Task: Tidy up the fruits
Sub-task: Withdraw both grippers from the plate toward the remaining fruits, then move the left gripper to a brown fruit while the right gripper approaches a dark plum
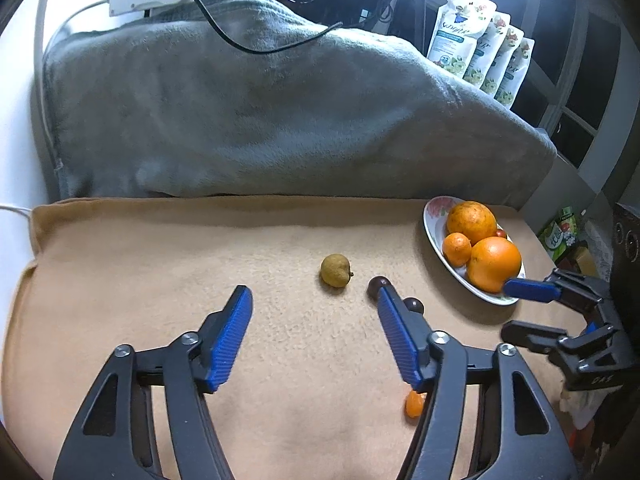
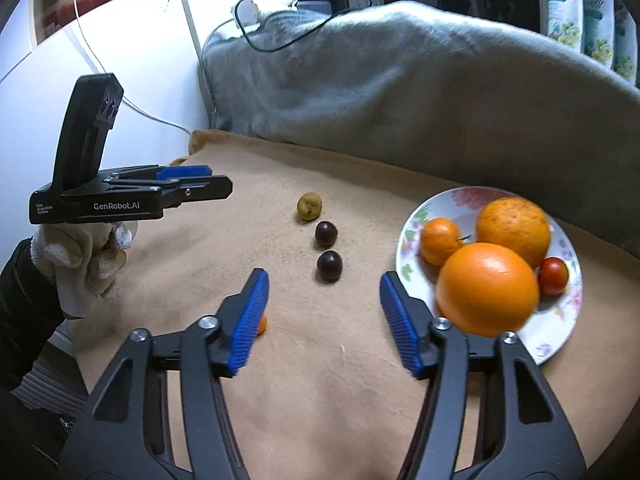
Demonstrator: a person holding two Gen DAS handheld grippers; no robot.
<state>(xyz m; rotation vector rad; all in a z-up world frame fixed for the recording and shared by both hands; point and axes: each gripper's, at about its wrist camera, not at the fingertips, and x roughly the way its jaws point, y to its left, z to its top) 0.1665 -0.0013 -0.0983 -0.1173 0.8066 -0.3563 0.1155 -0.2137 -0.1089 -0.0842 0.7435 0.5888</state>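
Observation:
A flowered white plate [image 2: 560, 340] at the right holds two big oranges [image 2: 486, 288], a mandarin [image 2: 440, 240] and a small red fruit [image 2: 553, 275]; the plate also shows in the left wrist view [image 1: 432, 224]. On the tan blanket lie a yellowish-brown fruit [image 1: 336, 270] [image 2: 309, 206], two dark plums [image 2: 326, 233] [image 2: 329, 266] and a small orange fruit [image 1: 414, 404] [image 2: 262, 325]. My left gripper [image 1: 314, 300] is open and empty, short of the yellowish fruit. My right gripper [image 2: 323, 282] is open and empty, just before the nearer plum.
A tan blanket [image 1: 160, 280] covers the surface. A grey blanket heap [image 1: 260, 112] with a black cable rises behind it. Several refill pouches [image 1: 476, 40] stand at the back right. A white wall [image 2: 120, 80] is at the left.

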